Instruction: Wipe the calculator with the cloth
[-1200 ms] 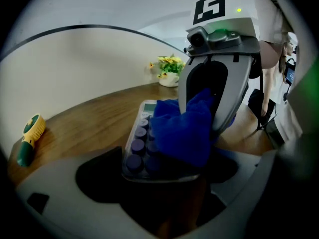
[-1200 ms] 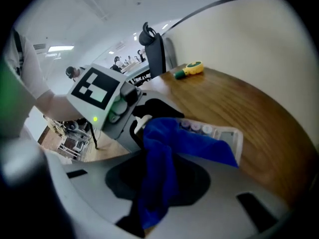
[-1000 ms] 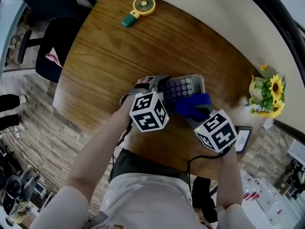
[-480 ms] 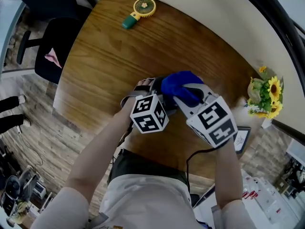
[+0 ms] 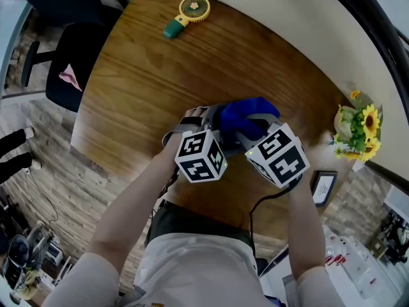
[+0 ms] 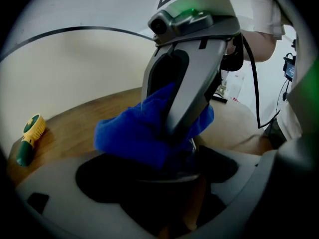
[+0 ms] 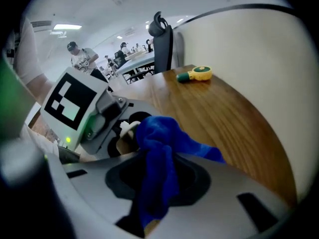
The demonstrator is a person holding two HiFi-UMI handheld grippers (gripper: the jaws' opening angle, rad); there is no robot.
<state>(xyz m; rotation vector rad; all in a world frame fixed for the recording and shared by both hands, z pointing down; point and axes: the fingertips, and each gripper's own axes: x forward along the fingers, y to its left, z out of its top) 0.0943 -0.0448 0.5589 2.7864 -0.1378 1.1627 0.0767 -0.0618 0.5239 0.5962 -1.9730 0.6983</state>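
Note:
The blue cloth (image 5: 246,116) lies bunched on the calculator and hides nearly all of it in the head view. My right gripper (image 5: 248,132) is shut on the cloth (image 7: 158,169), which hangs out from between its jaws. In the left gripper view the cloth (image 6: 145,133) presses down on a dark flat edge, the calculator (image 6: 152,176), with the right gripper's fingers (image 6: 192,83) on top of it. My left gripper (image 5: 209,118) is shut on the calculator's left end and holds it over the wooden table (image 5: 147,75).
A yellow and green hand fan (image 5: 186,12) lies at the table's far left. A pot of sunflowers (image 5: 358,130) stands at the right edge, with a small framed card (image 5: 323,185) near it. A dark office chair (image 5: 67,69) stands left of the table.
My right gripper carried the cloth from the calculator's right end leftward across its keys, then drew back a little. The keys are now covered. The left gripper has stayed put.

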